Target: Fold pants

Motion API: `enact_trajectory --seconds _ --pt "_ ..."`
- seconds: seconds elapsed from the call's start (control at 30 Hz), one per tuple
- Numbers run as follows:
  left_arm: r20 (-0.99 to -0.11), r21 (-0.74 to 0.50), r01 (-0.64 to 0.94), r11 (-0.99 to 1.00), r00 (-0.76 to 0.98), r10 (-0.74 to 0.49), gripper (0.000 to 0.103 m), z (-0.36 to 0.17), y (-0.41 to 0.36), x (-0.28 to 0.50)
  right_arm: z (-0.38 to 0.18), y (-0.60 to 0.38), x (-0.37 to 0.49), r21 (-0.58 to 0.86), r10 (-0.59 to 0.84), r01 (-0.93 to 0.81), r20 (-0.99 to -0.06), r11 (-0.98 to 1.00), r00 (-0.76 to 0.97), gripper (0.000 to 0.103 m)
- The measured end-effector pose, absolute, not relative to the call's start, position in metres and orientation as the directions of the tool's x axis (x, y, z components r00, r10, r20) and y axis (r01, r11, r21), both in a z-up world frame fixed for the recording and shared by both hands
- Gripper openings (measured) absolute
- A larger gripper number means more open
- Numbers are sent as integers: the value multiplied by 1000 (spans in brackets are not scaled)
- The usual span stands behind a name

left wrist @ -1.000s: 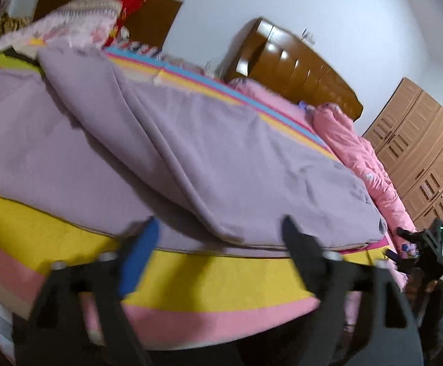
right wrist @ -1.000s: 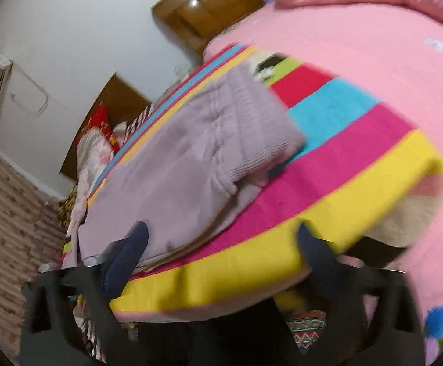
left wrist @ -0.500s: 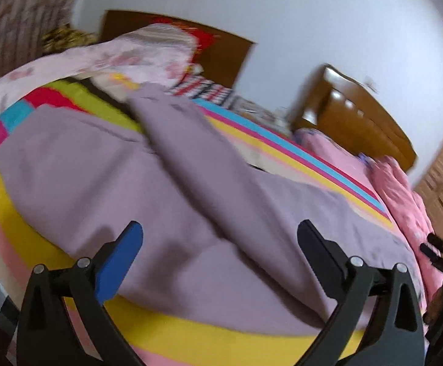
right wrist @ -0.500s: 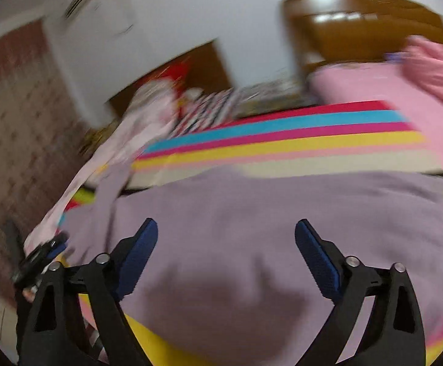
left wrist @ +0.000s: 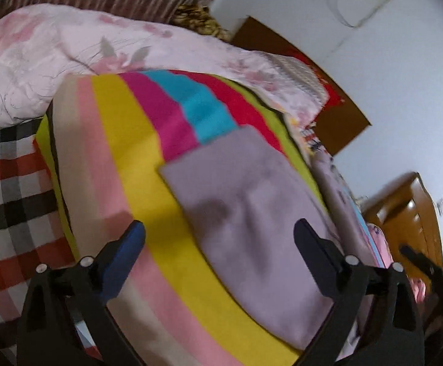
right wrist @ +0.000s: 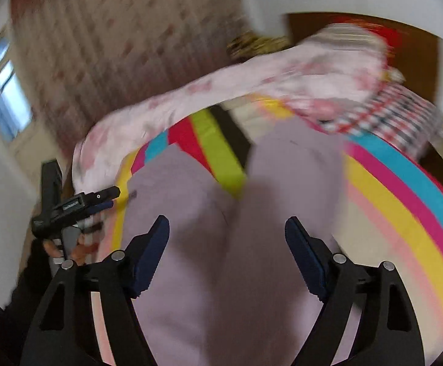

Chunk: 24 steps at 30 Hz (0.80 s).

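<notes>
Lilac pants (left wrist: pixel 252 219) lie spread on a striped, many-coloured blanket (left wrist: pixel 148 152). In the right wrist view the two legs (right wrist: pixel 209 244) fork apart toward the far end. My left gripper (left wrist: pixel 218 241) is open and empty, low over the blanket near a leg's cuff end. My right gripper (right wrist: pixel 227 241) is open and empty, just above the pants near where the legs meet. The left gripper also shows in the right wrist view (right wrist: pixel 78 207) at the left. The right gripper shows in the left wrist view (left wrist: pixel 429 274) at the right edge.
A pink floral quilt (left wrist: pixel 69 48) is bunched along the blanket's far side. A red, black and white checked sheet (left wrist: pixel 5 201) lies beside the blanket. A wooden headboard (left wrist: pixel 410 213) and a dark door (left wrist: pixel 337 119) stand by the white wall. A window (right wrist: pixel 1 97) is at the left.
Both grippers have swung left along the pants toward the leg ends. Both stay open and empty. The views are blurred by motion.
</notes>
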<state>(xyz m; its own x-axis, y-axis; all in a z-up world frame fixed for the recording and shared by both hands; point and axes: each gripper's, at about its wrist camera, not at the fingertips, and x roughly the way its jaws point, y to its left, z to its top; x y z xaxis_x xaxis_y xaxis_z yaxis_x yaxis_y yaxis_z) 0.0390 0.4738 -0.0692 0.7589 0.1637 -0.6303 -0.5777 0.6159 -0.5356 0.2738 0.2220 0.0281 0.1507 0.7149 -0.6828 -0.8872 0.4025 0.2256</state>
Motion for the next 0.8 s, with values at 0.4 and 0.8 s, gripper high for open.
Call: enact_trajectory --seconds 0.4,0.8 --pt "-703 -340 -547 765 688 179 85 -79 513 98 -36 431 303 157 579 -981 -813 117 -61 57" --pt "-680 -204 -481 852 696 230 9 -56 487 91 -28 426 288 84 640 -993 -768 80 -13 13"
